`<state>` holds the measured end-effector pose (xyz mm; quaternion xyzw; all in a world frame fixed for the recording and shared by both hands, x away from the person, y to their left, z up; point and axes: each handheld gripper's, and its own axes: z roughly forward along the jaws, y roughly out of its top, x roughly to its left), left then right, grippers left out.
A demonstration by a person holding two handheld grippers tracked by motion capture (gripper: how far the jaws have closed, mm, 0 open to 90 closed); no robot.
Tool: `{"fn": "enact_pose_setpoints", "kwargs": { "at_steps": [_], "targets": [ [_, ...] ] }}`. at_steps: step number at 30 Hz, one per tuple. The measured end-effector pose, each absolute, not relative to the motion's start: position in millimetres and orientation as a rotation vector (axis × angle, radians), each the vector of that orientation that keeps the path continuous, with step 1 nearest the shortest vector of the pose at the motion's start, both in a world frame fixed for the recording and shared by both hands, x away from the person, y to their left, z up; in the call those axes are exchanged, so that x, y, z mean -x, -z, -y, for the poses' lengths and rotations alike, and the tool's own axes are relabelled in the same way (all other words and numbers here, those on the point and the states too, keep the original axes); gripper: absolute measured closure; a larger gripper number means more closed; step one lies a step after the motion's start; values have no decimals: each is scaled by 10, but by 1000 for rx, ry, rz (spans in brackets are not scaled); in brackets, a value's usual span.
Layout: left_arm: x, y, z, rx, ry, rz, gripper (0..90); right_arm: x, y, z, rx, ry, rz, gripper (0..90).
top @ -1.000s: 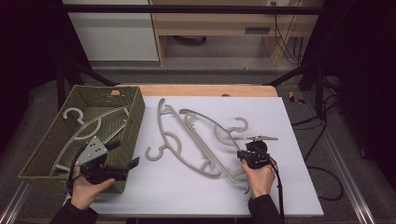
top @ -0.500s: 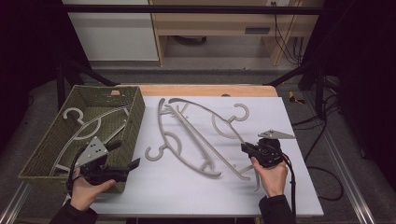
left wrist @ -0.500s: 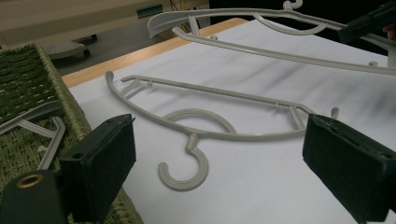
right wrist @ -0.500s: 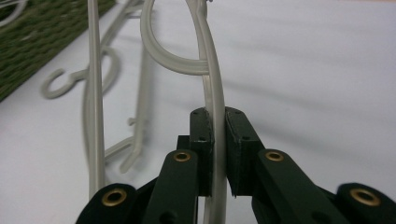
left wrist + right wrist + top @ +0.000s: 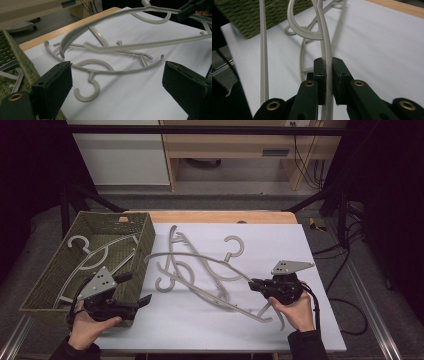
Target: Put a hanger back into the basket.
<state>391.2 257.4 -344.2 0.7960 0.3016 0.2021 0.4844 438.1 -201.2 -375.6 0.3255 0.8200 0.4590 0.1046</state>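
My right gripper [image 5: 256, 285] is shut on one arm of a grey plastic hanger [image 5: 245, 277], held tilted above the white table [image 5: 200, 330] with its hook [image 5: 235, 239] toward the back. In the right gripper view the pads [image 5: 320, 72] pinch that thin arm [image 5: 325, 45]. My left gripper [image 5: 134, 289] rests by the basket's near corner, jaws wide apart and holding nothing. In the left gripper view the raised hanger [image 5: 140, 45] crosses above another hanger [image 5: 85, 99] lying flat on the table.
A green woven basket [image 5: 142, 245] at the left holds more grey hangers [image 5: 82, 245]. Two further hangers [image 5: 165, 290] lie tangled mid-table, under the raised one. The wooden table edge [image 5: 225, 216] runs along the back.
My right gripper has risen and drawn right toward the table's near side, lifting the hanger off the pile. The left gripper has stayed put.
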Motion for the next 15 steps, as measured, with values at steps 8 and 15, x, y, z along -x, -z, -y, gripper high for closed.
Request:
{"fn": "enact_pose_setpoints", "kwargs": {
  "at_steps": [8, 15],
  "targets": [
    [-3895, 3360, -2394, -2023, -484, -659, 105, -4341, 3758, 1908, -782, -1342, -2559, 827],
    [-4010, 3347, -2253, -2108, -470, -616, 182, -4293, 3750, 1834, -704, -1334, -2627, 827]
  ]
}}
